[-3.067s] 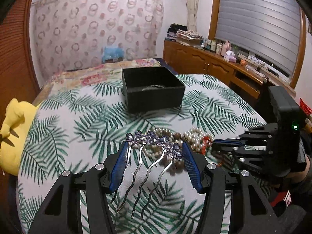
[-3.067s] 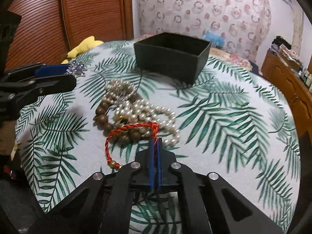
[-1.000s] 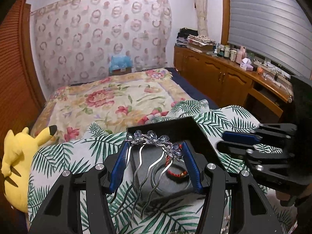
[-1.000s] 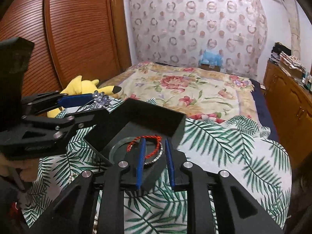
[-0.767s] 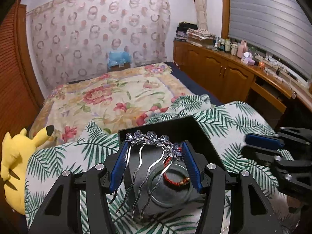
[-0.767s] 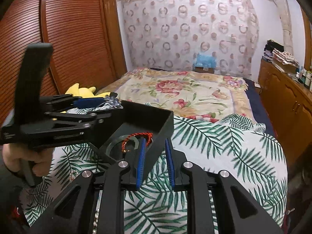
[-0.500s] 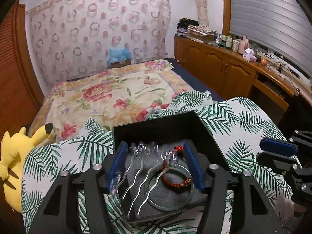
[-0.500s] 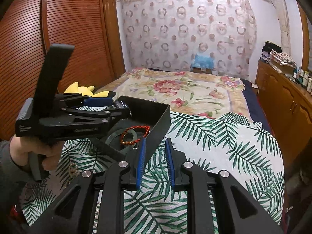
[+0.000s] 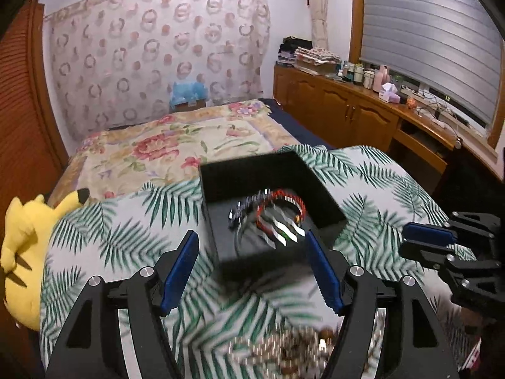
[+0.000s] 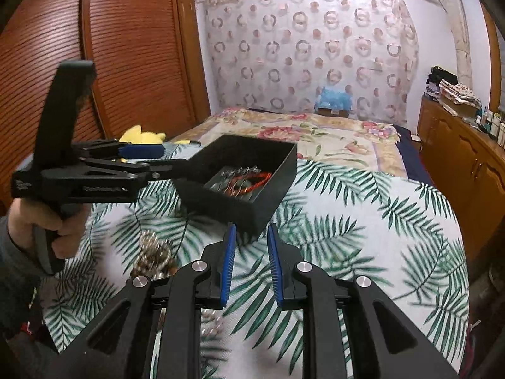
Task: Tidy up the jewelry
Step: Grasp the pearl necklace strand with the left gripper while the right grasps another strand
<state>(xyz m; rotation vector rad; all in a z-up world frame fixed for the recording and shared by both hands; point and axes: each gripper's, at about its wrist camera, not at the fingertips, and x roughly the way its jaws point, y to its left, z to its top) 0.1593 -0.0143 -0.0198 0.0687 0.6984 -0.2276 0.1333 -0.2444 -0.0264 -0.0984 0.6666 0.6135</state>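
Far left, a yellow plush (image 9: 23,252) at the edge of the leaf-print cover (image 9: 126,237). Next, the left gripper (image 9: 251,268) — blue pads spread wide, nothing between them, aimed at the black box (image 9: 271,252). Inside the box, a comb (image 9: 268,218), blurred with its prongs glinting, lying against a red cord bracelet (image 9: 281,205), both over what looks like a round bangle. Nearer the camera, on the cover, a smeared heap of beads (image 9: 300,350), pearl and brown, not yet boxed. Far right, the right gripper (image 10: 251,262), pads parted by a modest gap and holding nothing, hovering short of the box's near corner. Judging by this: comb and bracelet put away, so partly done — the beads left to lift and drop in, probably one strand at a time. Writing: a small pale mark on the left gripper's body in the right wrist view, too small to read; no other brands or labels legible.
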